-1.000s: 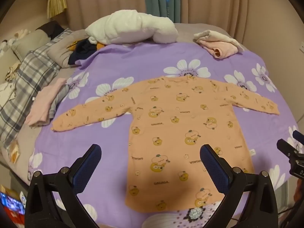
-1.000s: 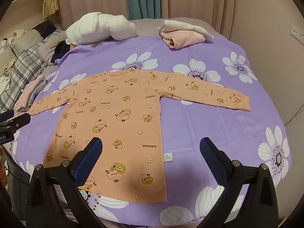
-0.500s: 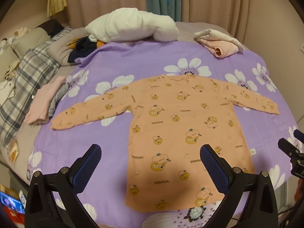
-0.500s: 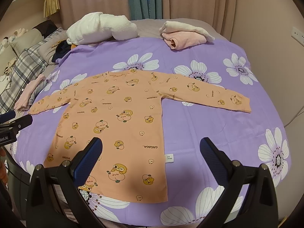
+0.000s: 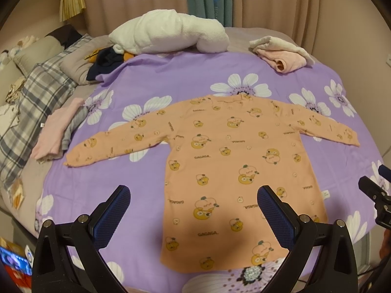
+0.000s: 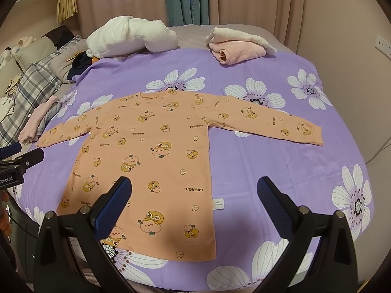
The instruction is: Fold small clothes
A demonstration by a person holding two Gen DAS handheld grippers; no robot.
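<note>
An orange long-sleeved child's top with cartoon prints lies flat on the purple flowered sheet, both sleeves spread out, hem toward me. My left gripper hovers open above the lower left part of the top, nothing between its blue pads. My right gripper hangs open over the top's lower right side, empty too. The right gripper's tip shows at the right edge of the left wrist view, and the left gripper's tip at the left edge of the right wrist view.
A white fluffy bundle and a folded pink and white pile lie at the far side of the bed. Folded pink and grey clothes and a plaid blanket are at the left. Curtains hang behind.
Both grippers have eased back and risen slightly, so the top sits a little lower and farther in view. Nothing was grasped; the top has not moved.
</note>
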